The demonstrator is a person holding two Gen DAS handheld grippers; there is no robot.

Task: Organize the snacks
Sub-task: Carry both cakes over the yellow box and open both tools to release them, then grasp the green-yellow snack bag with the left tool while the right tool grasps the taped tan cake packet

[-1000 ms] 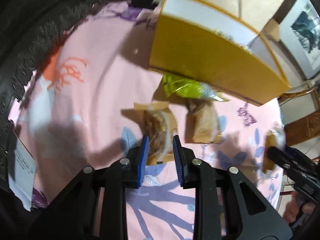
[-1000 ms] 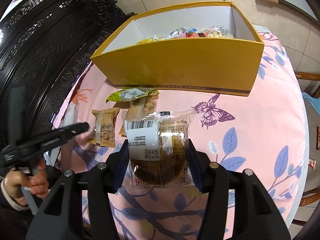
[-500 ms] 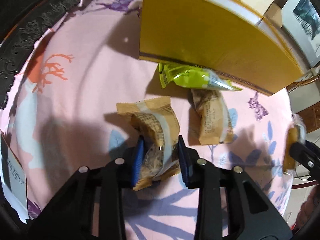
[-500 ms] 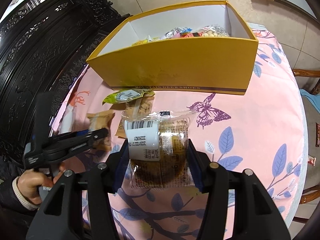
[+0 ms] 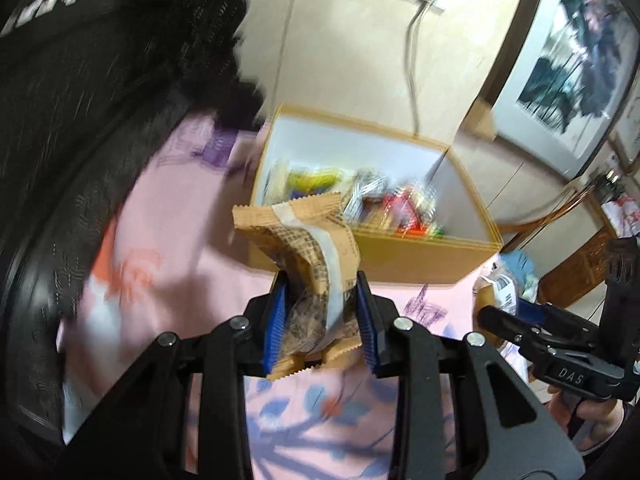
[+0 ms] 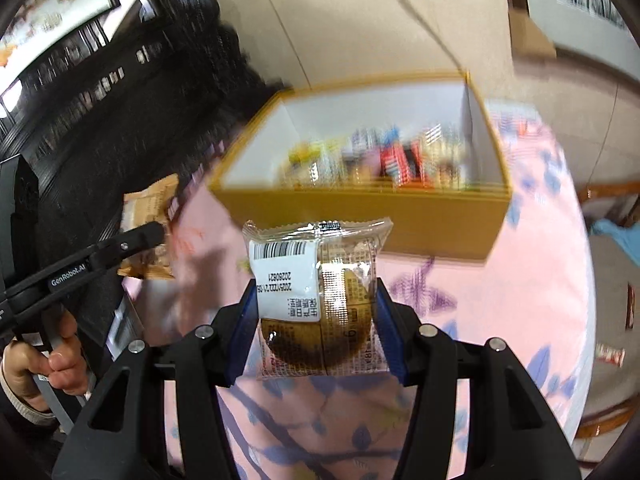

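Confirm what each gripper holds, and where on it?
Left gripper pinches the tan snack pack at its lower half. Right gripper clamps the clear cake pack by both side edges.

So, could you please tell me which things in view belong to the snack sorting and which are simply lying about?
Part of the job:
- tan snack packet, in the left claw
- clear-wrapped cake, in the right claw
- yellow box, already holding snacks

Just lying about:
- framed picture
- wall cable
- floral tablecloth
- carved dark furniture
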